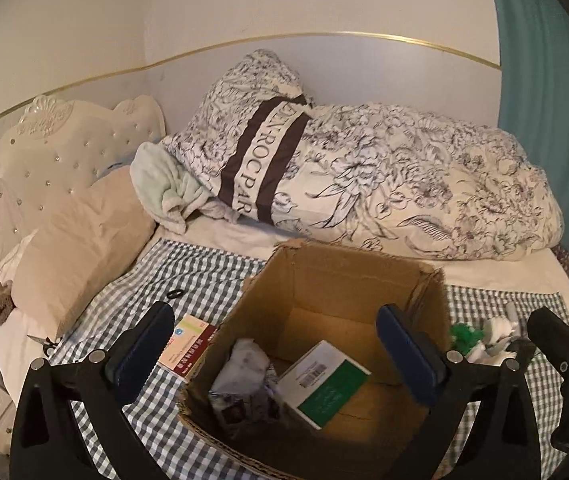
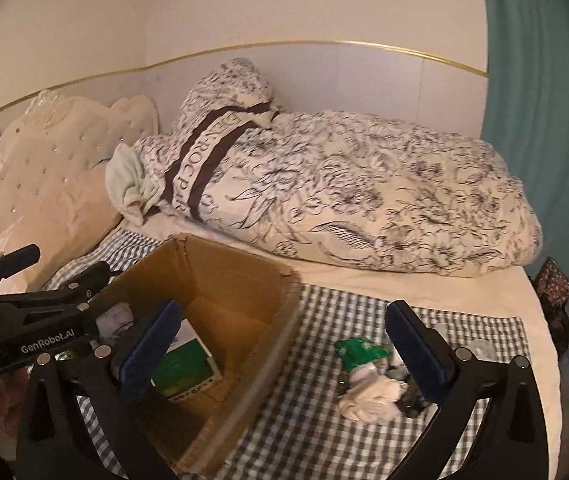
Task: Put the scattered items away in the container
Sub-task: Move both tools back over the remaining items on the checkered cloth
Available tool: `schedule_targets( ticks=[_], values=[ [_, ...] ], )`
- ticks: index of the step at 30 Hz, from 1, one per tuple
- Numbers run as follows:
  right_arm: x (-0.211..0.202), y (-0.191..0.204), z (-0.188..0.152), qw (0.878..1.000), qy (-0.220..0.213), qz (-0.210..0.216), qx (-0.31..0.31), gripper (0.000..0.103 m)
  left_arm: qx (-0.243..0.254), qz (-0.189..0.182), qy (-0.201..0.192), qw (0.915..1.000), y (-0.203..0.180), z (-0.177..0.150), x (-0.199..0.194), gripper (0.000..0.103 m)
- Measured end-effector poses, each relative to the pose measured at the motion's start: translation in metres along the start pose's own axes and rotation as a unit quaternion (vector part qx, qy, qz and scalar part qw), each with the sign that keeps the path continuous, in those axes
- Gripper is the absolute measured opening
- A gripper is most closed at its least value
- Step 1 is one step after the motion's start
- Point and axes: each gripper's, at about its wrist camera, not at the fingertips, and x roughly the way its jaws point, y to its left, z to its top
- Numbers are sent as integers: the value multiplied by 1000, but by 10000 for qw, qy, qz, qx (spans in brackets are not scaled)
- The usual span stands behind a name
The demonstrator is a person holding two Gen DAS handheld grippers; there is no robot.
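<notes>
An open cardboard box stands on the checked bedspread. Inside lie a green and white carton and a crumpled patterned packet. My left gripper hangs open above the box with nothing between its fingers. Left of the box rest a red and white medicine box and a black hair tie. In the right wrist view my right gripper is open over the bedspread beside the box. A green item and white cloth lie below it, untouched.
A rolled floral duvet fills the far side of the bed. A beige pillow and tufted headboard are at the left. A teal curtain hangs at the right. Dark patterned things sit past the bed's right edge.
</notes>
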Motion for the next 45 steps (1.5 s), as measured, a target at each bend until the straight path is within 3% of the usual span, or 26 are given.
schedule_targets(
  ticks=[14,23,45],
  values=[
    [-65,-45,1,9985,-344,-413,114,103,239,-190,-431,9986,-47,9,-42,103],
    [-104,-84,-1,9959,-519,-694,245,103,211,-644,-707,9952,-78,16,-78,103],
    [-146,-175,-26,9878,-551,-1332,581,103,732,-1171,-843,9868,-174,0,-108,103]
  ],
)
